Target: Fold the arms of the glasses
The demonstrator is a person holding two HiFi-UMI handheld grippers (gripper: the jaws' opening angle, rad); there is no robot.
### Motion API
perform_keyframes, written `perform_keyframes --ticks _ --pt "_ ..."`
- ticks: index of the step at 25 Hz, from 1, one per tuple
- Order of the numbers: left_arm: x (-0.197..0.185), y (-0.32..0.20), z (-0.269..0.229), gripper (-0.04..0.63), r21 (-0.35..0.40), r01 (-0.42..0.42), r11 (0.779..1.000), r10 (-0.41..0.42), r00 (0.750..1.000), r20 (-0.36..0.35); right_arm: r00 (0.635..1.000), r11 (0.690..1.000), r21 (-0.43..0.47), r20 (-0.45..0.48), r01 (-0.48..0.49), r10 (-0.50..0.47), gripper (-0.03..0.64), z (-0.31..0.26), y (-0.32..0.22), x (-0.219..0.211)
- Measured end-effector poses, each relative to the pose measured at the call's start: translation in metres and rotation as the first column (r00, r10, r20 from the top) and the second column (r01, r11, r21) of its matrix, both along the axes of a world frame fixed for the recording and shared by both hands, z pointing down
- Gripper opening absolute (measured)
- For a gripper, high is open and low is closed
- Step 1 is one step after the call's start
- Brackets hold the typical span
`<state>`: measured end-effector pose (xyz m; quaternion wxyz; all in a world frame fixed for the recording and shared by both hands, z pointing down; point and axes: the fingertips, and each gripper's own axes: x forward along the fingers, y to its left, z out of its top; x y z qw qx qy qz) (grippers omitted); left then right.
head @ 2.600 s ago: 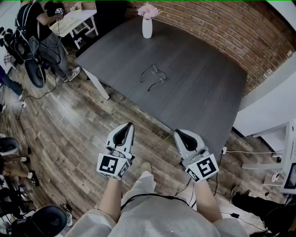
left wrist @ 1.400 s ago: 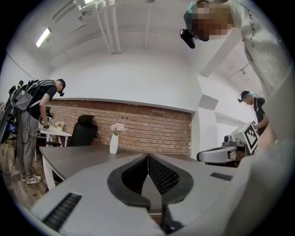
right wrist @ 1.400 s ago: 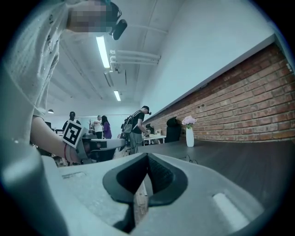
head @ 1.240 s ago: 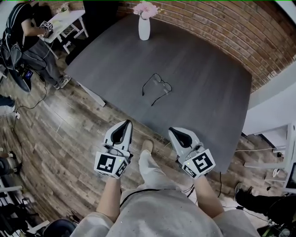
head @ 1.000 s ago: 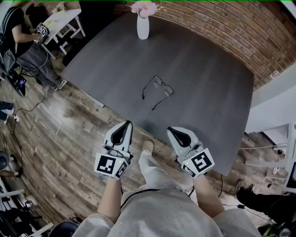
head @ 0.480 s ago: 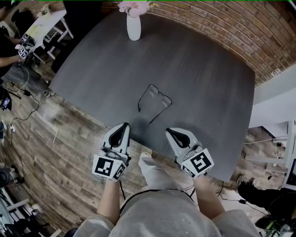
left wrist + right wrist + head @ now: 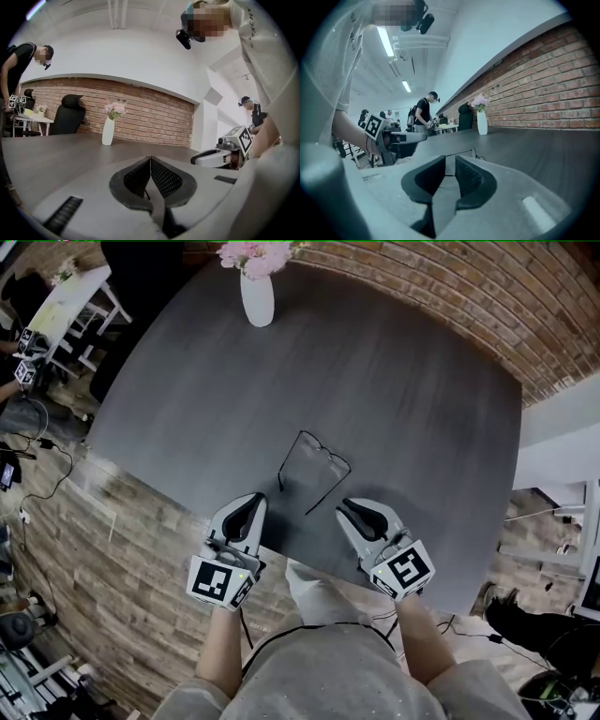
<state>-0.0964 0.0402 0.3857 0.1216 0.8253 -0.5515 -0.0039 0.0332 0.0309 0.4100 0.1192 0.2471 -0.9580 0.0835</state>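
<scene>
1. A dark grey table (image 7: 422, 399) stood in front of me.
2. 1 pair of glasses (image 7: 314, 465) lay on it, arms unfolded, near my edge.
3. 1 white vase (image 7: 257, 298) stood upright at its far edge.

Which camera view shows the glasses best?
The head view: whole glasses seen from above, arms unfolded. The right gripper view shows only a thin edge beyond its claw; the left gripper view shows nothing clear.
</scene>
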Motion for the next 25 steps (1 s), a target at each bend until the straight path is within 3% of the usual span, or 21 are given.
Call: perform_keyframes --ticks 12,16,21,25 --pt "0.003 -0.040 0.020 0.002 -0.042 -0.094 0.995 0.097 0.994 0.060 0.994 1.000 -0.010 -0.107 0.016 -0.017 0.156 0.028 -0.028 0.005" --pt "0.003 -0.047 0.023 0.002 -0.059 -0.107 0.992 0.111 0.992 0.057 0.992 1.000 -0.004 -0.126 0.019 -0.020 0.179 0.031 -0.035 0.009" --pt "0.005 -0.053 0.026 0.002 -0.082 -0.129 0.988 0.134 0.989 0.058 0.987 0.998 -0.065 -0.160 -0.011 0.001 0.219 0.035 -0.044 0.011" --pt "0.006 -0.059 0.032 0.002 -0.110 -0.153 0.982 0.160 0.985 0.067 0.977 0.999 -0.038 -0.210 0.031 -0.038 0.253 0.048 -0.049 0.012"
